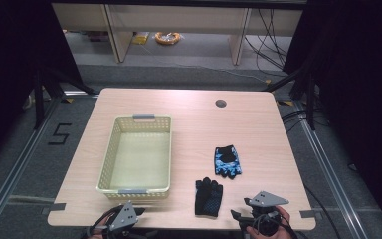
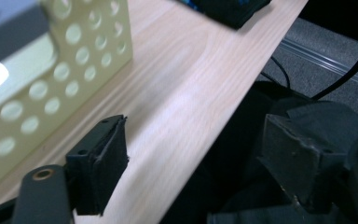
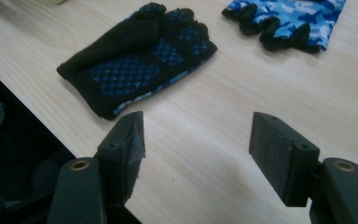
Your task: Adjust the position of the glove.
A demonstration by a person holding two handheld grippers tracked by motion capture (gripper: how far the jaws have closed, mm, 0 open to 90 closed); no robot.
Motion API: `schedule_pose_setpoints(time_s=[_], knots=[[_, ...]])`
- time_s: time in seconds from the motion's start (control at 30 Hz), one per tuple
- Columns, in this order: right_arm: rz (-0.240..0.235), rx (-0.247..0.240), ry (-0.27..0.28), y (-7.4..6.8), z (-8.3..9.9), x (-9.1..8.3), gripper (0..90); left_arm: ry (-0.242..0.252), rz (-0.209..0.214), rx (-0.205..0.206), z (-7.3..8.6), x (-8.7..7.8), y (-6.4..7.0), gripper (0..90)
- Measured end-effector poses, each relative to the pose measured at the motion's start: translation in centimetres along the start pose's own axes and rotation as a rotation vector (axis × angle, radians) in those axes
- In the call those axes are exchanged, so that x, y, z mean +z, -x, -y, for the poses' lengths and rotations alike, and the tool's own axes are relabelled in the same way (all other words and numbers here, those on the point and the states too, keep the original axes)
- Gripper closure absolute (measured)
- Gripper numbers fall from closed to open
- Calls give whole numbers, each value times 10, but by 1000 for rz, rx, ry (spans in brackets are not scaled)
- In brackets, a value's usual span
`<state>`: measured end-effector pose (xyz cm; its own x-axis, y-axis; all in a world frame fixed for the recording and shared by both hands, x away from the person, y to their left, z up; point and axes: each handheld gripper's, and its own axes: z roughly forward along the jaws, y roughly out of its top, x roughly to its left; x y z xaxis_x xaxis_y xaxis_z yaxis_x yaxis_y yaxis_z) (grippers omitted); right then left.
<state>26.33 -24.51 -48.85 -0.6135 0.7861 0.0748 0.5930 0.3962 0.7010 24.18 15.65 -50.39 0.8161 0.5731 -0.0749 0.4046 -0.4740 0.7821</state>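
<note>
A black glove with blue grip dots (image 1: 208, 197) (image 3: 137, 60) lies palm up near the table's front edge. A blue camouflage glove (image 1: 228, 161) (image 3: 286, 21) lies a little farther back and to the right. A pale yellow perforated basket (image 1: 113, 164) (image 2: 70, 60) stands empty on the left half of the table. My left gripper (image 1: 128, 216) (image 2: 196, 163) hangs open at the front edge, just in front of the basket's near wall. My right gripper (image 1: 251, 216) (image 3: 196, 154) is open over the front edge, just to the right of the black glove, holding nothing.
The wooden table (image 1: 194, 114) has a round cable hole (image 1: 221, 103) at the back right. Metal floor rails (image 1: 328, 164) run along both sides. Desk legs and a coil of orange cable (image 1: 167, 38) lie beyond the far edge.
</note>
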Motion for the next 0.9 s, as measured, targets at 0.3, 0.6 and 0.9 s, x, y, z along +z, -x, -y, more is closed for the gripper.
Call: schedule_pose_setpoints(time_s=[0.3,0.6,0.9], knots=[[3,-24,14,2,-8,4,393,24,37,49,-17,17,9,298],[-7,-46,25,7,-19,10,416,26,57,71,-29,29,14,320],[-34,-57,36,14,-39,22,621,32,83,94,-44,41,20,402]])
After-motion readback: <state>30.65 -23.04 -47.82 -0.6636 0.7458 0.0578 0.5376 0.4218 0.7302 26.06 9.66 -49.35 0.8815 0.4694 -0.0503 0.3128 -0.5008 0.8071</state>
